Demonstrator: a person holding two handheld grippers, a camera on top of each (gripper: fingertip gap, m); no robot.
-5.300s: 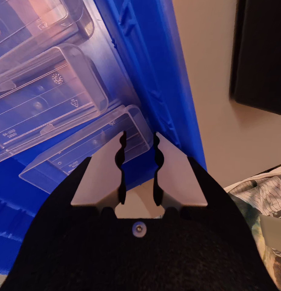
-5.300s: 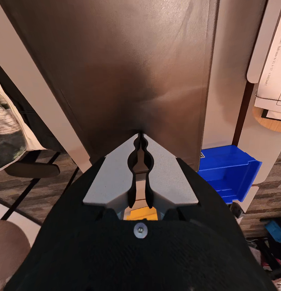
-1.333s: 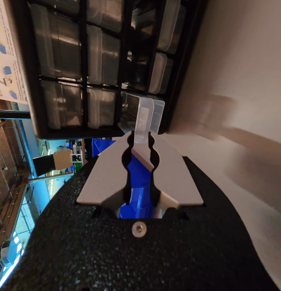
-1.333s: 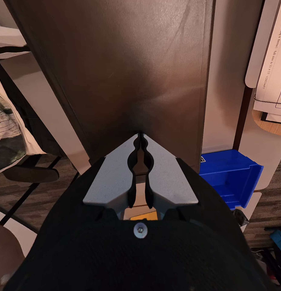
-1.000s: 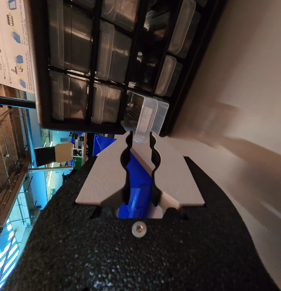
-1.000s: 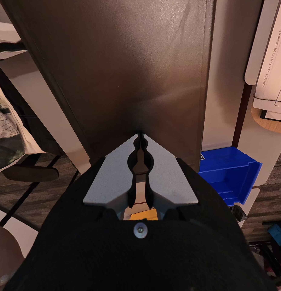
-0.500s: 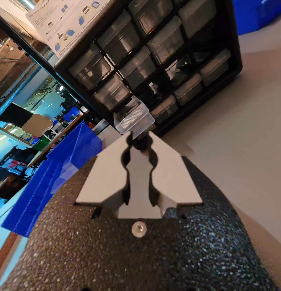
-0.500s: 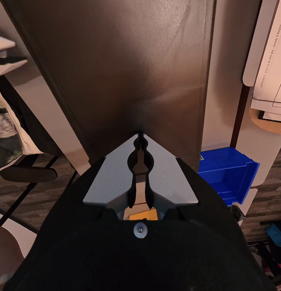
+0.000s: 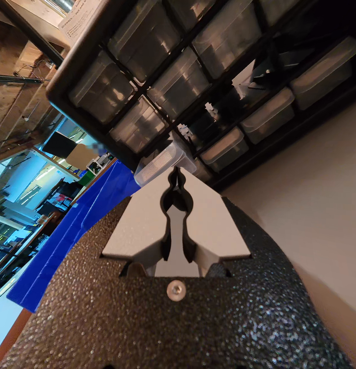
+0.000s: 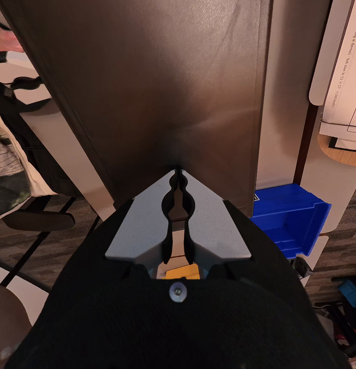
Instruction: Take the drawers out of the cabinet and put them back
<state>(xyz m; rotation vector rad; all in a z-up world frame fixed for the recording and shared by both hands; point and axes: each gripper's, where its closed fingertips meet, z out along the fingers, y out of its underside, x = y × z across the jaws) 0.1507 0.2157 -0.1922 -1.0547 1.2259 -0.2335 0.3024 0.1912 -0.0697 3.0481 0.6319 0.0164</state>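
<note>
**Left gripper pinches a clear drawer at the cabinet; right gripper presses on the cabinet's dark panel**

In the left wrist view, blue bins (image 9: 59, 239) lie at the left on the pale counter (image 9: 292, 209). To their right stands the black cabinet (image 9: 59, 95), seen tilted, its grid of slots filled with clear drawers whose contents cannot be made out. Some slots near the middle (image 9: 257, 71) look dark and open. One clear drawer (image 9: 163, 163) juts out of the lower corner of the cabinet, its ribbed front facing the camera. The left gripper (image 9: 176, 172) is closed, its tips meeting right at this drawer's lower edge, apparently pinching its lip.

In the right wrist view, a chair (image 10: 37, 219) and cloth sit at the left. The cabinet's plain dark panel (image 10: 163, 89) fills the middle. The right gripper (image 10: 177, 172) has its jaws together, tips touching the panel, nothing between them. Right of it a blue bin (image 10: 288, 217) sits empty, with papers (image 10: 348, 79) above.
</note>
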